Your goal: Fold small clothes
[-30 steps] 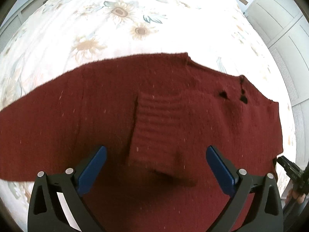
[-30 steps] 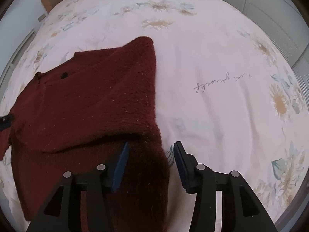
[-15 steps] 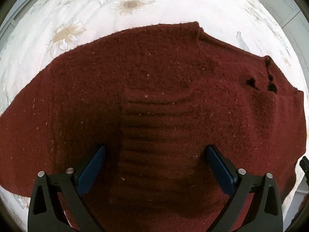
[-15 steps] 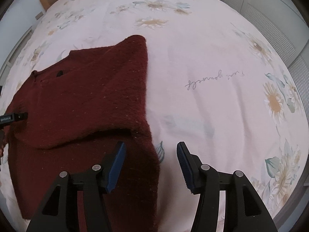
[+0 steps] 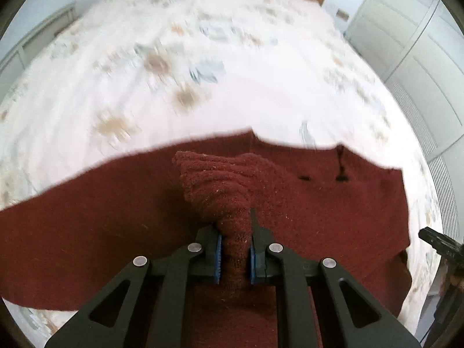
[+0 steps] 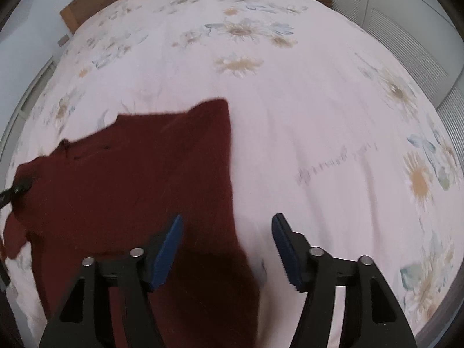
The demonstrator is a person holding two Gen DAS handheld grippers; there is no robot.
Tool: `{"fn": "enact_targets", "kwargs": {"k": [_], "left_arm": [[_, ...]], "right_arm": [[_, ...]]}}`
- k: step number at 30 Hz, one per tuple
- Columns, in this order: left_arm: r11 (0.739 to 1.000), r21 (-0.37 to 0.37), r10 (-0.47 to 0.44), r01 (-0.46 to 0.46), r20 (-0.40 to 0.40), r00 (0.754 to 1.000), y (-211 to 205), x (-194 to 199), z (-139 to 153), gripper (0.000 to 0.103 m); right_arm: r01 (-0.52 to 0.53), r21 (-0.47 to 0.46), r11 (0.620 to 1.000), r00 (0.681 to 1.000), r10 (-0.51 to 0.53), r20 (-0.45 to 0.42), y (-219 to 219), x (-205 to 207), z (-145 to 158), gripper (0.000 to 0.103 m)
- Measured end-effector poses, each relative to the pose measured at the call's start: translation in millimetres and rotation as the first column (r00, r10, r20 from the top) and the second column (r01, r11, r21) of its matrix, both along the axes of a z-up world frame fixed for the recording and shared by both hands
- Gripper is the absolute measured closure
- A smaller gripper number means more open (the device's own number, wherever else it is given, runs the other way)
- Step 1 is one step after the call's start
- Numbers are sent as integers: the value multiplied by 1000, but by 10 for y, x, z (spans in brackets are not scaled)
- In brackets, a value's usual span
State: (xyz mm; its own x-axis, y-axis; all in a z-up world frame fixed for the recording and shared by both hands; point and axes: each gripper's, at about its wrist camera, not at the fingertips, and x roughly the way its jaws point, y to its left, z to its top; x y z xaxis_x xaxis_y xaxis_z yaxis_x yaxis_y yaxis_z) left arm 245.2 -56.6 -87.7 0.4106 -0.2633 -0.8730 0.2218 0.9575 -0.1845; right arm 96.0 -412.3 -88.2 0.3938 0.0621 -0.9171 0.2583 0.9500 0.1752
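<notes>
A dark red knitted sweater lies spread on a white bedcover printed with pale flowers, and the left gripper has its blue-padded jaws closed tight on the ribbed cuff of a sleeve, which rises bunched above the sweater body. The right gripper hangs over the garment's edge with its jaws wide apart, one finger over the red knit, the other over bare bedcover, gripping nothing.

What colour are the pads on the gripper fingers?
Blue pads on black fingers, clearest in the right wrist view.
</notes>
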Motion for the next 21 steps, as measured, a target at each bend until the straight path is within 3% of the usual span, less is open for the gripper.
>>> {"fn": "enact_targets", "kwargs": {"k": [3,9,11,17,21], "left_arm": [[999,36,6,-7,25,1000,61,-105,-22,92],[999,37,33,-31,-57,998,487,-239,-31,92],[999,37,34,-32,-64,997,569,-297,-21,92],[999,41,16,-14,-45,999,502,-302,-105,91],[994,105,34,-26,-74,997,523,-294,-342,90]], "right_arm": [[6,55,998,1000,-5,-9,2,266,-126,37],[-20,47,999,995,24,-98,123,579,-503,39],[-33,74,997,995,40,-90,134,584,-541,84],[-32,-8,999,999,32,-36,120,472,-362,86],[-41,-35,999,997,38,-72,128,499,-542,86]]}}
